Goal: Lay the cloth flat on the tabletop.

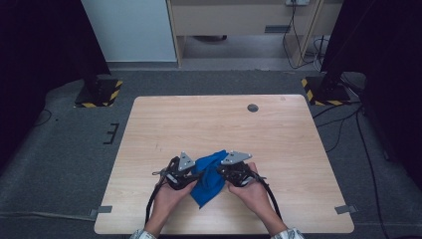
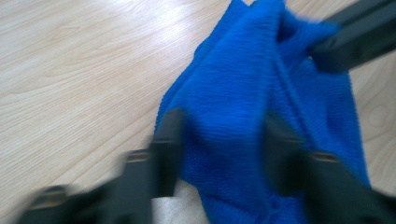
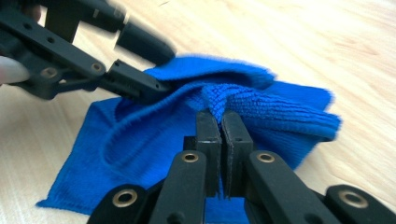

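A crumpled blue cloth lies near the front edge of the wooden table, between my two hands. My right gripper comes in from the right and is shut on a raised fold of the cloth; in the right gripper view the jaws pinch that ridge tight. My left gripper reaches in from the left. Its jaws stand apart on either side of a bunch of the cloth, and the left gripper view is blurred. The left gripper meets the cloth's far edge.
A dark round grommet sits in the table near its far edge. Beyond the table are two stand bases with yellow-black tape, cables on grey carpet, and a desk.
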Motion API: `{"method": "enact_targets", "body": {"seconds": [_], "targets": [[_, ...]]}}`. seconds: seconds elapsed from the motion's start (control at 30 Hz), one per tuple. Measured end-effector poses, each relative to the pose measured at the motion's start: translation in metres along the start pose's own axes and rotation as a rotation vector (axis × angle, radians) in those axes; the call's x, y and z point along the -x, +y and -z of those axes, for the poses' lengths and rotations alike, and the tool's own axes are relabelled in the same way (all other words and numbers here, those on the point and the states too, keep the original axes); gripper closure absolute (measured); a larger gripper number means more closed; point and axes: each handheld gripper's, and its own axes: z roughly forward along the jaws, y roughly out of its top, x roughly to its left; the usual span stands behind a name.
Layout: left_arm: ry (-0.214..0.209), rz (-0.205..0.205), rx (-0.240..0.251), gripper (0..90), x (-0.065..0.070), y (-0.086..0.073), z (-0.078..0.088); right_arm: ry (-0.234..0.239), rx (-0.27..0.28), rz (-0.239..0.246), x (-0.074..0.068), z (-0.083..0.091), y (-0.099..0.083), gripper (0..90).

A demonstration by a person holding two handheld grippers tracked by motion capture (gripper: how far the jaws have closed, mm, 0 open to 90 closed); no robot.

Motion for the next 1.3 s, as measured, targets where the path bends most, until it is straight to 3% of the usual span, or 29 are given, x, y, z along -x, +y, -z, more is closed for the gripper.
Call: {"method": "enact_targets", "body": {"seconds": [0.1, 0.2, 0.47, 0.6, 0.83, 0.93, 1.3], "targets": [[0.012, 0.011, 0.013, 80.4, -0.004, 0.002, 0.002, -0.01, 0.0, -0.018, 0.006, 0.006, -0.001, 87.8], [0.043, 0.014, 0.007, 87.2, -0.009, 0.001, 0.007, -0.028, -0.011, -0.031, 0.015, 0.012, -0.003, 87.8], [0.065, 0.064, -0.032, 87.5, -0.032, -0.016, 0.021, -0.062, -0.06, -0.099, 0.045, 0.019, -0.018, 87.7], [0.066, 0.077, -0.047, 87.4, -0.036, -0.025, 0.022, -0.089, -0.074, -0.126, 0.057, 0.019, -0.025, 87.7], [0.063, 0.099, -0.073, 87.5, -0.041, -0.031, 0.021, -0.101, -0.087, -0.141, 0.066, 0.022, -0.031, 87.7], [0.064, 0.086, -0.099, 87.4, -0.039, -0.033, 0.022, -0.096, -0.102, -0.147, 0.067, 0.021, -0.032, 87.5], [0.087, 0.1, -0.164, 86.8, -0.042, -0.044, 0.022, -0.1, -0.145, -0.175, 0.078, 0.003, -0.034, 86.4]]}}
